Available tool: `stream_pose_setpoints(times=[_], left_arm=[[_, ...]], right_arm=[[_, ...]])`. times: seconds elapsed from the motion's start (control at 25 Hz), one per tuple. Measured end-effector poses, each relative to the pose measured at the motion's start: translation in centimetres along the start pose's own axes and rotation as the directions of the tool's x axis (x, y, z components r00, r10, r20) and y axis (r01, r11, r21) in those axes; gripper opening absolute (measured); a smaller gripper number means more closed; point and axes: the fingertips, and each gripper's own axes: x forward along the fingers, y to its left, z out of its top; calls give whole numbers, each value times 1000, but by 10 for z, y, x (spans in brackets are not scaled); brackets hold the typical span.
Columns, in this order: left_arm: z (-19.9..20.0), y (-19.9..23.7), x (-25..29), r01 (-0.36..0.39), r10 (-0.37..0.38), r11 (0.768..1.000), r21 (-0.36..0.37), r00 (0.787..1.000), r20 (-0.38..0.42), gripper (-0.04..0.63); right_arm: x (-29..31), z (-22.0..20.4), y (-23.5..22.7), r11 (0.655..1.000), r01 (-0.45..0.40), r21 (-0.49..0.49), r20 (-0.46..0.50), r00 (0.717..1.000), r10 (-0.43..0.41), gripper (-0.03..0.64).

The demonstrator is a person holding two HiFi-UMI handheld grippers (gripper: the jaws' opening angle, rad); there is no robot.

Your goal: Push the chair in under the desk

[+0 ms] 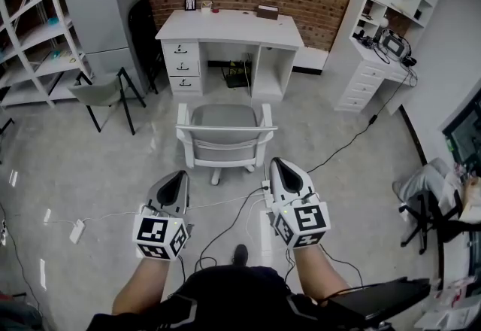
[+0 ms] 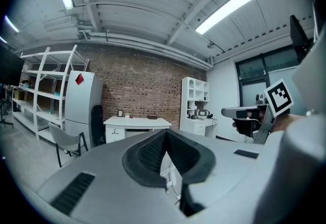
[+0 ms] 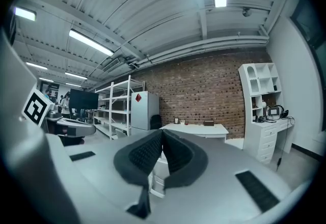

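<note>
Nearest are 2 tools, 1 per hand: the left tool (image 1: 179,175) and the right tool (image 1: 278,164), each with its jaws pressed together on nothing. Both tips sit just behind the backrest of 1 grey chair (image 1: 225,134) with a white frame. Beyond the chair stands 1 white tabletop (image 1: 233,23) with 3 drawers (image 1: 183,66) on its left side. The chair stands out in front of the kneehole, apart from it. Left of the chair is 1 black-legged chair (image 1: 101,92).

Left gripper (image 2: 165,137): jaws were pressed together.
Desk (image 2: 136,122): sat ahead, against brick wall (image 2: 145,88).
Right gripper (image 2: 227,112): level, alongside.
</note>
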Motion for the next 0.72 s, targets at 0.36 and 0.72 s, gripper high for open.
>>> stream_pose_setpoints(times=[0.36,0.72], left_arm=[[4,-31,67,20,-18,999,36,999,-45,8],[-3,-45,100,1,7,997,82,995,-100,8]], right_arm=[[21,-7,-64,998,1,63,3,1000,-1,8],[36,-22,-97,997,-43,57,-12,999,44,8]])
